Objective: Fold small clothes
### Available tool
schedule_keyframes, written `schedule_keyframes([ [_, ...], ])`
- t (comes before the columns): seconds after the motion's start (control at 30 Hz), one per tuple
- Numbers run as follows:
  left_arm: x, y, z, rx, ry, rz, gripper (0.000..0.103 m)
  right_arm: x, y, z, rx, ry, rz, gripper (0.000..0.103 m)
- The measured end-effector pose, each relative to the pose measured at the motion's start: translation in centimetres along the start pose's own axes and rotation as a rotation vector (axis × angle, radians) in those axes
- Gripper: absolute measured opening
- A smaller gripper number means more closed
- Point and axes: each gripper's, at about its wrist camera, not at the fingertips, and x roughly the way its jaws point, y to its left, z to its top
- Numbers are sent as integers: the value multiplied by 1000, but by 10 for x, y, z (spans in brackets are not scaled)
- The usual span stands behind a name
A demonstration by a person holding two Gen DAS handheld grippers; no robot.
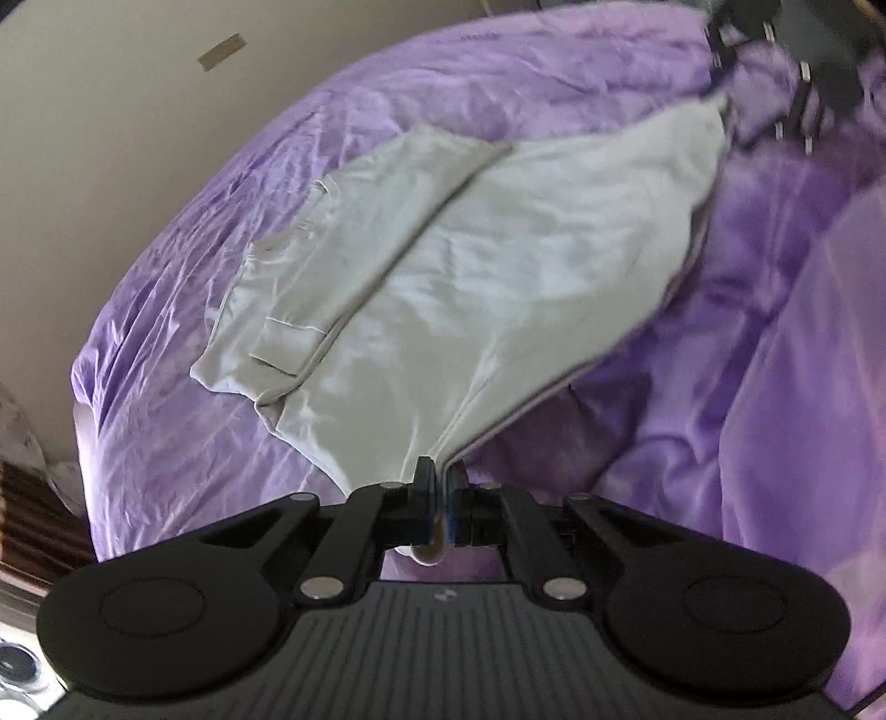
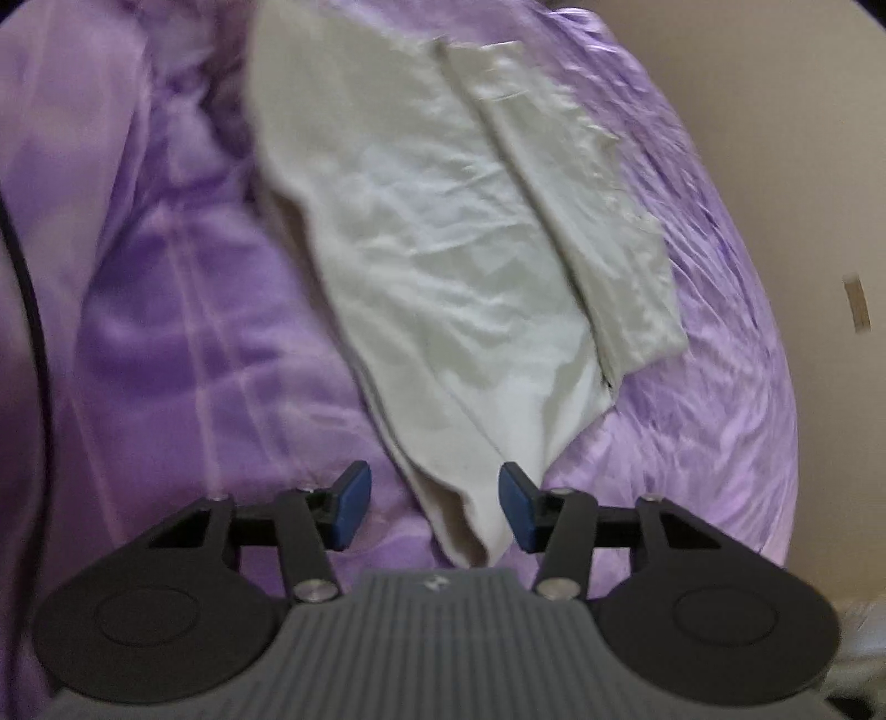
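A small pale grey-white garment [image 1: 498, 249] with a pocket flap lies spread on a purple bedsheet [image 1: 194, 343]. My left gripper [image 1: 441, 471] is shut on the garment's near corner, and the cloth is pulled into a taut point between the pads. In the right wrist view the same garment [image 2: 443, 232] runs down to a narrow end that sits between the blue pads [image 2: 349, 498] of my right gripper [image 2: 434, 487]. Those jaws stand open and the pads do not press the cloth. The right gripper [image 1: 786, 83] also shows blurred by the garment's far corner.
The rumpled purple sheet [image 2: 166, 304] covers the whole bed, with bunched folds on one side. A beige wall [image 1: 111, 111] with a strip of tape [image 1: 221, 51] lies beyond the bed's edge. A dark cable [image 2: 27, 288] hangs at the left. Clutter [image 1: 22, 471] sits beside the bed.
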Motion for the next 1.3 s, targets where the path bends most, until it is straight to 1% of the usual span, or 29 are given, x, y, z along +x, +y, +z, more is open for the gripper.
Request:
schedule_keyframes([
  [0.07,-2,6,3,-17,-9,-10,3,10,4,-4,-62,8,-45,46],
  [0.1,-2,8,4,-26,-11,-8,3,14,4,-6,-79,11,-66,45],
  [0.17,-4,11,4,-57,-15,-6,3,22,0,-12,-84,22,-84,28],
  [0.2,-3,15,4,-76,-17,-9,3,22,-1,-13,-77,20,-77,10],
  [0.23,-3,17,5,-91,-15,-13,3,22,-3,-15,-73,12,-68,0],
  [0.33,0,25,7,-116,-6,-14,3,15,-2,-14,-90,-16,-107,0],
  [0.43,-2,39,15,-170,-18,15,3,2,-17,-6,-48,-41,-158,0],
  [0.5,-6,55,24,-227,-38,36,3,-7,-38,2,-2,-68,-191,0],
  [0.6,-9,82,40,-277,-63,93,3,-14,-71,14,49,-95,-246,0],
  [0.7,-6,108,61,-296,-75,156,3,-9,-110,28,90,-112,-314,0],
  [0.8,4,135,84,-280,-84,212,3,1,-154,45,151,-132,-373,0],
  [0.9,24,168,107,-296,-89,255,3,21,-204,65,255,-161,-392,0],
  [1.03,58,205,134,-305,-88,310,3,55,-258,88,348,-177,-408,0],
  [1.13,96,235,148,-311,-70,327,3,89,-301,102,432,-205,-388,0],
  [1.2,125,255,154,-342,-53,330,3,116,-324,111,477,-213,-372,0],
  [1.3,173,277,161,-359,-27,334,3,164,-349,126,508,-202,-360,0],
])
